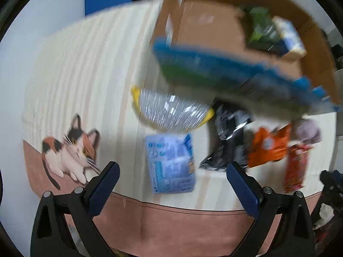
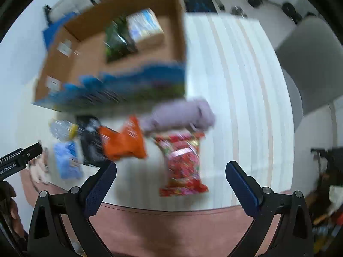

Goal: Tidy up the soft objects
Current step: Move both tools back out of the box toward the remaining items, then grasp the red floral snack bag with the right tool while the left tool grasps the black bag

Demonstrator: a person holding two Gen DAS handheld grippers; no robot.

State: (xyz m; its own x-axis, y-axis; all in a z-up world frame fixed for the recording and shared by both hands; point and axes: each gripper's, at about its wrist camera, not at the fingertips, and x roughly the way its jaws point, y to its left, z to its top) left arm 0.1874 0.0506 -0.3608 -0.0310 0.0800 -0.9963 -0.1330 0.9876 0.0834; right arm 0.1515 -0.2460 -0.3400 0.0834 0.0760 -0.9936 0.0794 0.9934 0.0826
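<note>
A: Item one, the tongs. State?

B: Left gripper (image 1: pixel 172 169): jaws spread, nothing between them, held above the light blue packet (image 1: pixel 171 163) near the table's front edge. Right gripper (image 2: pixel 170 168): jaws spread, empty, above the red packet (image 2: pixel 183 162), also toward the front edge.

A: Loose stock on the table (image 2: pixel 235 85)?

B: One row, just in front of the cardboard box (image 2: pixel 70 49). From the left-hand end: clear bottle with yellow ends (image 1: pixel 173 112), light blue packet, black packet (image 1: pixel 227 141), orange packet (image 2: pixel 123 141), red packet, and a grey rolled cloth (image 2: pixel 182 115) behind it, close to the box's front wall. Motion blur hides all labels.

A: Container contents?

B: Box, open top, at the table's back left corner. Inside: a green packet (image 2: pixel 116 40) and a pale blue-and-tan pack (image 2: pixel 144 29), side by side near the back wall. Most of the floor looks bare.

A: Handling note for the step in hand?

B: Judged only: each gripper should settle square over its packet, close across the narrow width at the middle, and squeeze lightly; these likely crumple. Place into the box's bare front portion.
</note>
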